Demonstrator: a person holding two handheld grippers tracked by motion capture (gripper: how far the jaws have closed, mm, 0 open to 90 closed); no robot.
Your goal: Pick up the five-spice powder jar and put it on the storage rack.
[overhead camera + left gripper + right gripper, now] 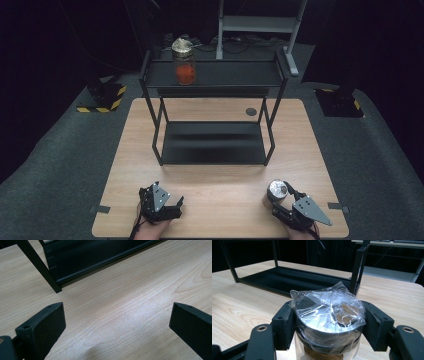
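Meanwhile right gripper (329,325) clamped on jar (328,322) near table (225,200) edge; left gripper (117,325) wide.

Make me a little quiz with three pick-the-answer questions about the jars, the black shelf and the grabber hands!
1. Where does the glass jar with orange filling stand?
A. on the top shelf of the black metal rack
B. on the rack's bottom shelf
C. on the light wooden table

2. How many jars are there?
A. one
B. two
C. four

3. How is the right gripper?
A. wide open, holding nothing
B. lying upside down on the floor
C. shut on the plastic-wrapped, metal-lidded jar with brown filling

Answers:
1. A, the high view shows it at the left of the top shelf.
2. B, one stands on the rack and one on the table.
3. C, both black jaws press against the lid's sides.
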